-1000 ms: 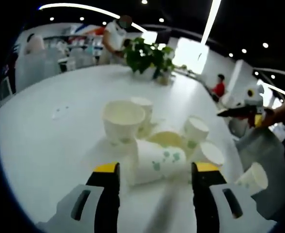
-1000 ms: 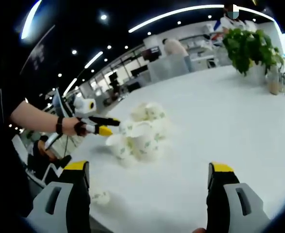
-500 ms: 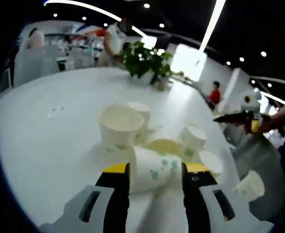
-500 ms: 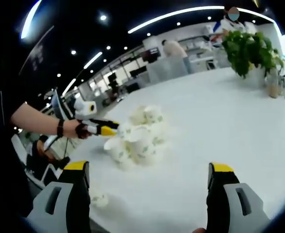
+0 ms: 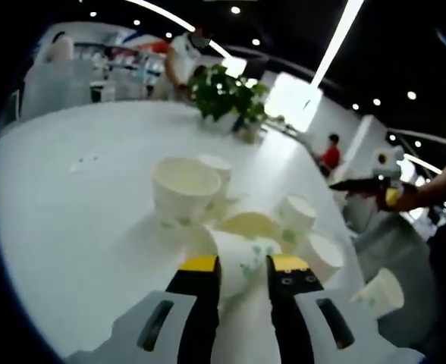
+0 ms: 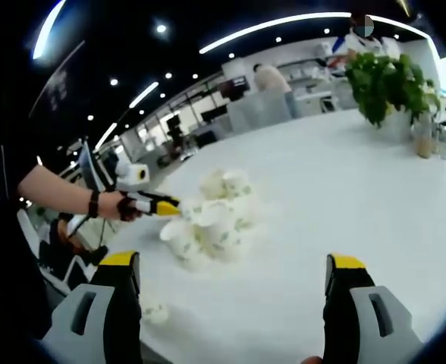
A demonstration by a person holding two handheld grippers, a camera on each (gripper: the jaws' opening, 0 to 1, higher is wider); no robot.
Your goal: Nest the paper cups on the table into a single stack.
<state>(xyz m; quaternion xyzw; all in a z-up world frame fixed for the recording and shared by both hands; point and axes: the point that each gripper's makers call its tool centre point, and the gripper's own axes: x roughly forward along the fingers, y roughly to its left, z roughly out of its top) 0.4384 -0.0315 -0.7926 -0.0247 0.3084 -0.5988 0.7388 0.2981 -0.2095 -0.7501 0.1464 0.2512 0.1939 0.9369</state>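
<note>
Clearly the work had barely begun. The left tongs (image 5: 242, 265) had their jaws pinched in on a cup lying on its side (image 5: 238, 258), its printed wall caught between the yellow tips; from the right gripper view the same tongs (image 6: 162, 206) reached into the near edge of the cluster. The right tongs (image 6: 234, 280) hung with jaws wide apart and nothing between them, well apart from the cups and above bare worktop (image 6: 344, 197).

Around the gripped cup, the rest stood or lay loose on the worktop (image 5: 64, 205): a large upright cup (image 5: 179, 188) with a second upright one (image 5: 217, 168) just behind it, a yellowish cup mouth (image 5: 247, 225) just beyond the gripped one, two more cups (image 5: 295, 214) (image 5: 323, 256) to the right, and one further cup (image 5: 379, 290) set apart near the worktop's edge. Whether any two were already nested I could not tell, since the cluster was blurred and overlapping; none looked like a stack.

So I judged that one cup was in hand and no stack was built. Every cup remained to be gathered, including the outlying one. A potted plant (image 5: 224, 95) stood at the far end.
</note>
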